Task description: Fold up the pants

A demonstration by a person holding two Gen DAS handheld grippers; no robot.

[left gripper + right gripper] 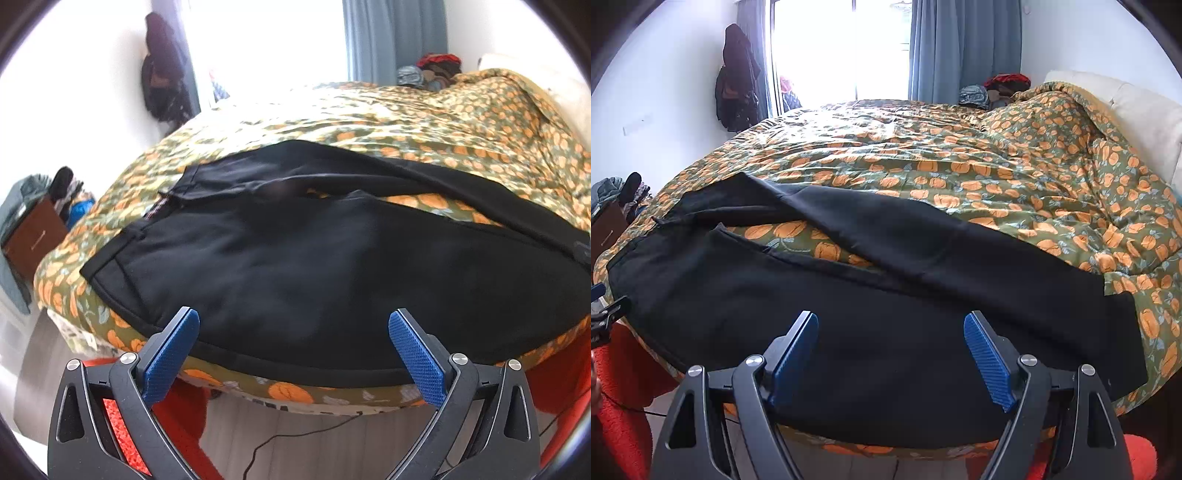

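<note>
Pre-grasp stage: the black pants (871, 306) are lying spread on the orange-flowered bedspread (960, 166) along the near edge of the bed, not yet folded, with both the left gripper (293, 350) and right gripper (890, 354) hovering over the near leg, jaws standing wide and gripping nothing. The long axis is running left to right across both views, waistband pointing left and hems right, legs splaying apart in a V. Next move, as I judge it, is calling for pinching one leg's edge at both ends and carrying it over the other.

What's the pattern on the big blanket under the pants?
Orange pumpkin-like shapes with pale leaves on an olive-green blanket; clearest in the right wrist view.
</note>
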